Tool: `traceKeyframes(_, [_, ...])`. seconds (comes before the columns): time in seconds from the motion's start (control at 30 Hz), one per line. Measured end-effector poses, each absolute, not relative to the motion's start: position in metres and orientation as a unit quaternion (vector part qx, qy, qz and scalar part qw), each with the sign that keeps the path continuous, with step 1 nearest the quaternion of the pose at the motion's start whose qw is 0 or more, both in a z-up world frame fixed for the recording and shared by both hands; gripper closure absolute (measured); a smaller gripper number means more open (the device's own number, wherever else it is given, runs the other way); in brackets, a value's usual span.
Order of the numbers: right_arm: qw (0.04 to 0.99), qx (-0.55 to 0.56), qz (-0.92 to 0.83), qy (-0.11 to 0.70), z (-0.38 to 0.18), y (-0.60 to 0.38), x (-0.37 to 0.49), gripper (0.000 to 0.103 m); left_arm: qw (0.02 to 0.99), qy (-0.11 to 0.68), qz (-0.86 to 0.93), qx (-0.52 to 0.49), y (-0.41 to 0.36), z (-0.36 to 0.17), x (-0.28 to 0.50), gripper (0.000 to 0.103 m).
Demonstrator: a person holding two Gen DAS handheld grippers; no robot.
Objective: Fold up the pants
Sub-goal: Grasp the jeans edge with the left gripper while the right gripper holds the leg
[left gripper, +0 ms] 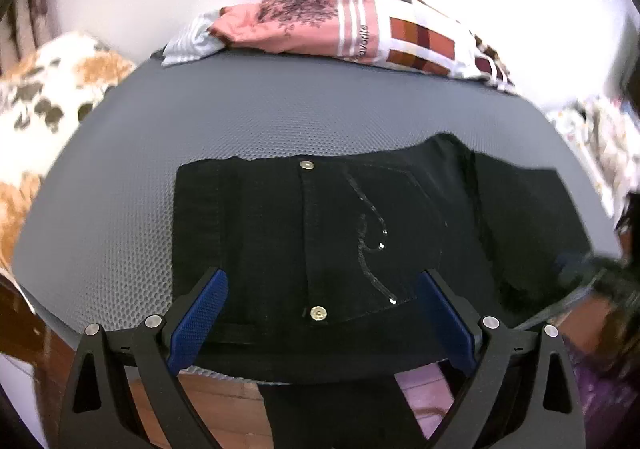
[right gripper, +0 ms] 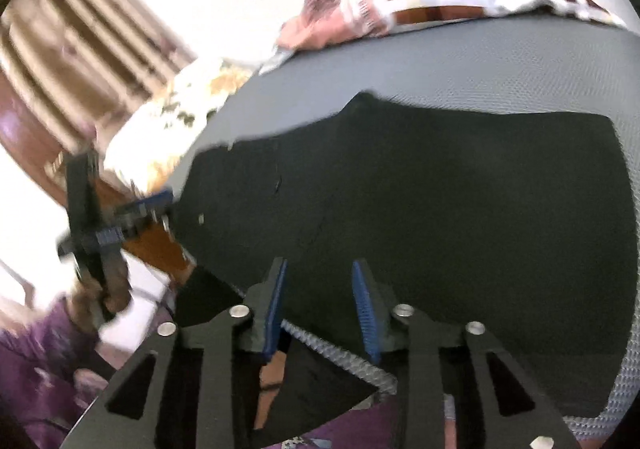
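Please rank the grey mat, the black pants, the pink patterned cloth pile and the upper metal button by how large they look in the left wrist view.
1. grey mat
2. black pants
3. pink patterned cloth pile, though it lies farther away
4. upper metal button

- Bare grey mat (left gripper: pixel 248 117) lies open beyond and left of the black pants (left gripper: pixel 360 233).
- Heaped cloth (left gripper: pixel 360 25) blocks the far edge; blurred bedding (left gripper: pixel 52 89) perhaps crowds the left.

Black pants (left gripper: pixel 360 233); grey mat (left gripper: pixel 200 121); blue fingers (left gripper: pixel 200 313).
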State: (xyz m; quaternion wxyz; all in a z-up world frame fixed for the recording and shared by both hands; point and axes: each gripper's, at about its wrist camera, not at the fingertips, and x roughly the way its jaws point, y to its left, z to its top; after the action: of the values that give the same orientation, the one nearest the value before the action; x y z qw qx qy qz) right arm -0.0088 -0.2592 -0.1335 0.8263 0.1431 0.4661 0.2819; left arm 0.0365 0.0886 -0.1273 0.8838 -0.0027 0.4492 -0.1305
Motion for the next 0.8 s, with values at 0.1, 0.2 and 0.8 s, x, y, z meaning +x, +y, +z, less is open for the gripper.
traceKeyframes(0.1, [0.817,0.085,0.288,0.493,-0.149,-0.226,-0.01,0.081,0.881,0.456,-0.123,-0.04,0.113,-0.122,0.043,0.008])
traceKeyframes(0.2, [0.819,0.061,0.29,0.491,-0.148,-0.214,-0.01,0.082,0.876,0.463,-0.102,-0.09,0.147,-0.115,0.052,0.008])
traceKeyframes(0.8, [0.807,0.151,0.284,0.495,-0.159,-0.234,-0.006,0.078,0.765,0.545,-0.189,-0.285,0.226,-0.186,0.053,0.008])
